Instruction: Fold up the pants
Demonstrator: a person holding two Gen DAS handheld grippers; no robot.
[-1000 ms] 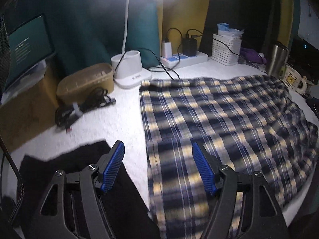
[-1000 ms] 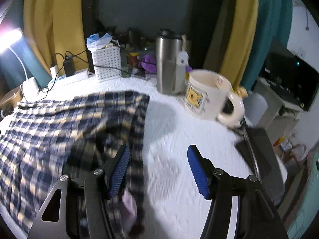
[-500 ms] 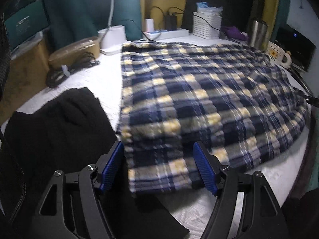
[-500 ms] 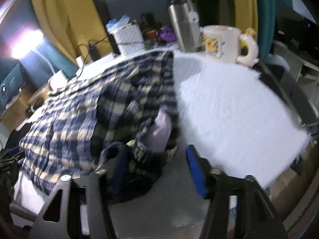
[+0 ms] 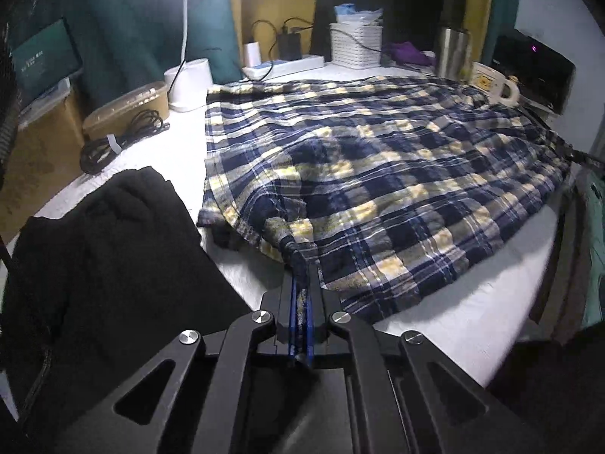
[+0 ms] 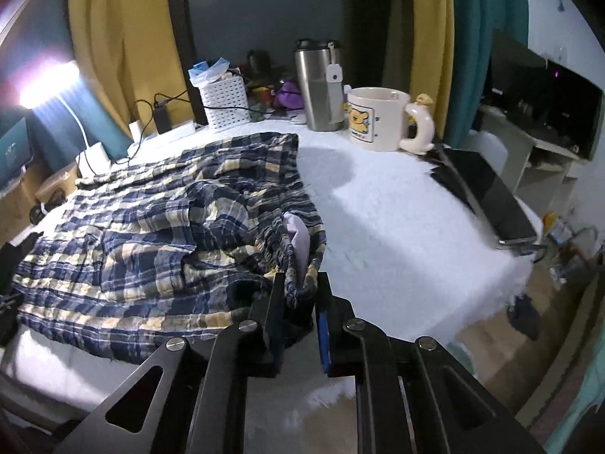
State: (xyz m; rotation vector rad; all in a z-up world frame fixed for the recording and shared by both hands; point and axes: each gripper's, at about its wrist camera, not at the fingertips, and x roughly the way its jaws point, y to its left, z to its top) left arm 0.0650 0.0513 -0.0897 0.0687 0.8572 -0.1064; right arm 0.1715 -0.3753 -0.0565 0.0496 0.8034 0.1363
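Note:
Blue, yellow and white plaid pants (image 5: 378, 174) lie spread over a white table (image 5: 453, 302). My left gripper (image 5: 300, 283) is shut on a near hem corner of the pants, the cloth bunched between its blue pads. In the right wrist view the same pants (image 6: 151, 219) lie rumpled, their waistband with a pale lining turned up at the near right corner. My right gripper (image 6: 300, 291) is shut on that gathered waistband.
A black garment (image 5: 106, 257) lies left of the pants. Along the back stand a lamp base (image 5: 191, 83), power strip (image 5: 283, 66), white basket (image 5: 355, 43), steel tumbler (image 6: 317, 87) and mug (image 6: 378, 119). A dark phone (image 6: 487, 193) lies at the right edge. Coiled cables (image 5: 117, 140) sit far left.
Both grippers drew back toward the near table edge and went from open to shut. The left took the hem corner, the right took the waistband, and the cloth bunched up at both grips.

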